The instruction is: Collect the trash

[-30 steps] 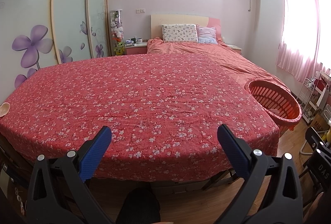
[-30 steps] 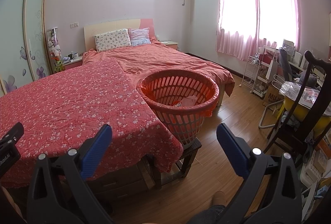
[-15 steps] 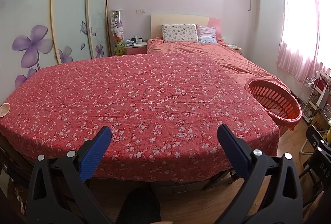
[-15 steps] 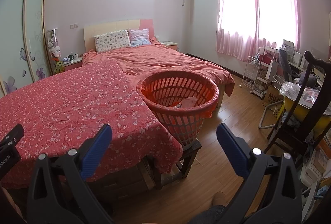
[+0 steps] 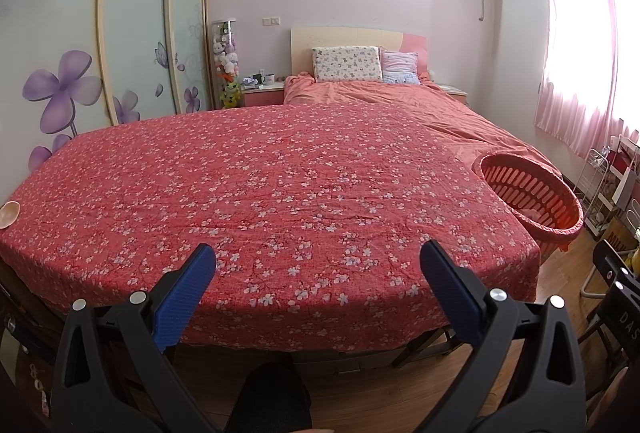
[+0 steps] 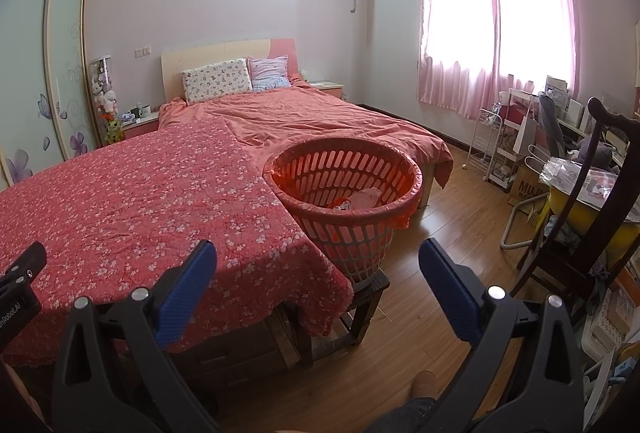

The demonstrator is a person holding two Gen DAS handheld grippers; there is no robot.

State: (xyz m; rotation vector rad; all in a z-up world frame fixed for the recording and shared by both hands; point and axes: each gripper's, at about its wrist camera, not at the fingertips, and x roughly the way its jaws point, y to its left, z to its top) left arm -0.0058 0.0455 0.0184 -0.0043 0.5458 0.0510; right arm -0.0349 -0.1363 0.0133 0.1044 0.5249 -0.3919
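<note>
Bedroom with a flowered red cloth [image 5: 280,185] spread over a surface at the foot of a bed [image 5: 420,105]. From the left wrist view, the left claw [image 5: 316,265] hovers off the near edge of the cloth with its jaws wide and nothing between them. Only one loose item shows on the cloth: a small pale shell-like thing [image 5: 9,214] at the far left edge, well apart from the claw and off to its left. What it is I cannot tell. The basket [image 5: 532,193] sits past the cloth's right edge, to the claw's right.

From the right wrist view, the right claw [image 6: 316,265] is also wide and empty, aimed near the cloth's near right corner. The basket [image 6: 348,201] stands on a small stool [image 6: 368,297] just beside that corner, ahead and slightly right of the claw, with pale crumpled scraps [image 6: 362,198] already inside.

By my judgement the left claw is the nearer one to the pale thing, and reaching it calls for a swing leftward along the near edge; the right claw is closer to the basket
</note>
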